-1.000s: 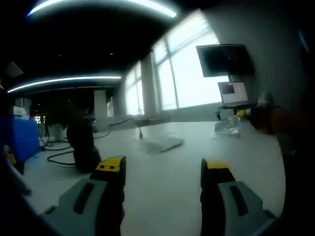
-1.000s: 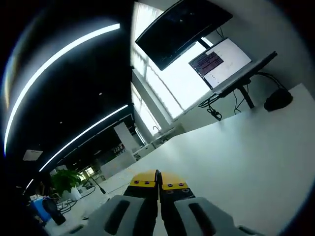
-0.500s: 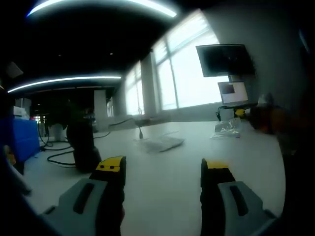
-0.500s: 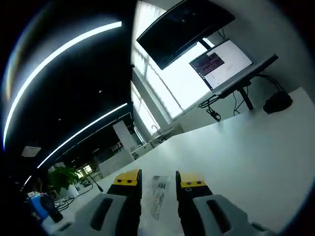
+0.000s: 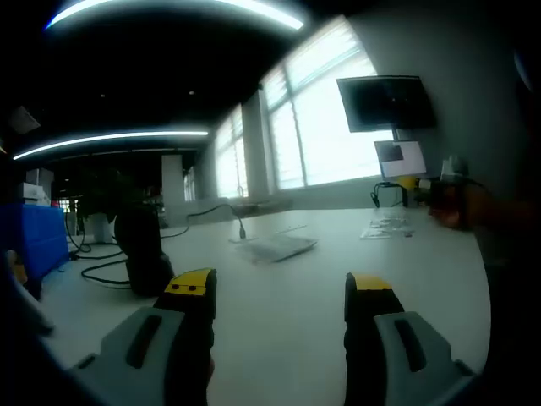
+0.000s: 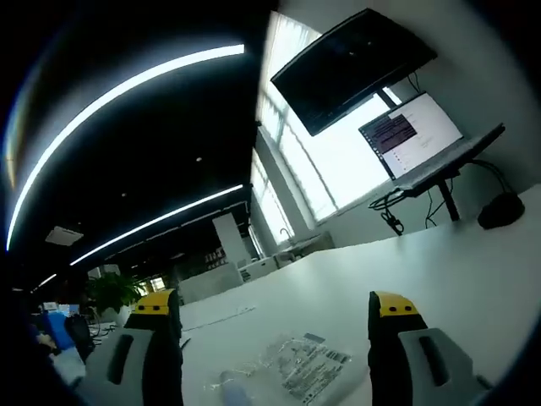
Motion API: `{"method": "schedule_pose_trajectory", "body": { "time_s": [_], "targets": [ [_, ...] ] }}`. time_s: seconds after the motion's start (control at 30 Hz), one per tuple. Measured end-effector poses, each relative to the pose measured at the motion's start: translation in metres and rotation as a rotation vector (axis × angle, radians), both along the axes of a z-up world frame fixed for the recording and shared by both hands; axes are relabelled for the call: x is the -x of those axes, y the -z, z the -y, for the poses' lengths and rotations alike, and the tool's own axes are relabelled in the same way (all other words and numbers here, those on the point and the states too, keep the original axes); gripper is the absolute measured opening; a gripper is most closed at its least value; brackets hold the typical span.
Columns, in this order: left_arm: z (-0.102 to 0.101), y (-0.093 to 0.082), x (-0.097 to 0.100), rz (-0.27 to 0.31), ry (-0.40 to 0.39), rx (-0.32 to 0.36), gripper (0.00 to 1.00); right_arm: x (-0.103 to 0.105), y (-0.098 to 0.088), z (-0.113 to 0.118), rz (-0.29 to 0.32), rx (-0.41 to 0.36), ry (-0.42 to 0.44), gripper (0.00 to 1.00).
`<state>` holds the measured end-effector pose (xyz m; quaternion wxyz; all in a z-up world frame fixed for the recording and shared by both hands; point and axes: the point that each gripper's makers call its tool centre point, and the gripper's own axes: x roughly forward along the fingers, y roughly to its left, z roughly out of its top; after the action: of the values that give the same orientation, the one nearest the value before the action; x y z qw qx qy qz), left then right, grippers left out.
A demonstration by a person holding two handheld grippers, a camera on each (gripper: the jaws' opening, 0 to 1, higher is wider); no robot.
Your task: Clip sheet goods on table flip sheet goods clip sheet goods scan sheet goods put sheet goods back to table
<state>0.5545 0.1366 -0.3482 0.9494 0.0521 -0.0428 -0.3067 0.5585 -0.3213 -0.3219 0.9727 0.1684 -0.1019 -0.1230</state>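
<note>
Right gripper is wide open now, jaws spread far apart, and there's the packet lying flat on the white table, a clear plastic sleeve with a printed label, low in the right gripper view between the two jaws and a touch ahead of them. Nothing is touching it. From the way it lies, released on the table, this looks like the put-back step at its end.

Over on the left, the left gripper hangs open as well, jaws well apart, nothing between them but bare table. Far across on the right of that view you can pick out the packet, small and pale, close to the other gripper at the right edge.

How to finish this well, in my judgement: lift the right gripper straight away from the table so neither jaw drags that thin sleeve along. If another clip is wanted, come in low at an edge, because a flat sheet gives the jaws little to bite.

Beyond it all, the laptop glows on its stand, with a dark monitor above.
</note>
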Motion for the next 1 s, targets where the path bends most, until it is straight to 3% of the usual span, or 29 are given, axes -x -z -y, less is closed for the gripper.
{"method": "schedule_pose_trajectory", "body": {
  "time_s": [0.2,0.33,0.63,0.73,0.8,1.0],
  "targets": [
    [0.000,0.000,0.000,-0.001,0.002,-0.002,0.54,-0.012,-0.009,-0.025,-0.065,0.195,-0.123,0.84],
    [0.001,0.000,0.000,0.000,0.005,-0.002,0.54,-0.023,-0.010,-0.033,-0.146,0.330,-0.210,0.85],
    [0.000,0.000,0.000,0.001,0.004,-0.003,0.54,-0.043,0.004,-0.039,-0.294,0.508,-0.418,0.84],
    [0.000,0.001,-0.001,0.000,0.005,-0.004,0.54,-0.049,0.012,-0.037,-0.330,0.540,-0.448,0.82],
    [0.000,0.000,-0.001,0.001,0.004,-0.004,0.54,-0.051,0.025,-0.040,-0.385,0.558,-0.496,0.82],
    [0.000,0.000,-0.001,0.001,0.005,-0.003,0.54,-0.053,0.049,-0.051,-0.484,0.556,-0.611,0.79]
  ]
}}
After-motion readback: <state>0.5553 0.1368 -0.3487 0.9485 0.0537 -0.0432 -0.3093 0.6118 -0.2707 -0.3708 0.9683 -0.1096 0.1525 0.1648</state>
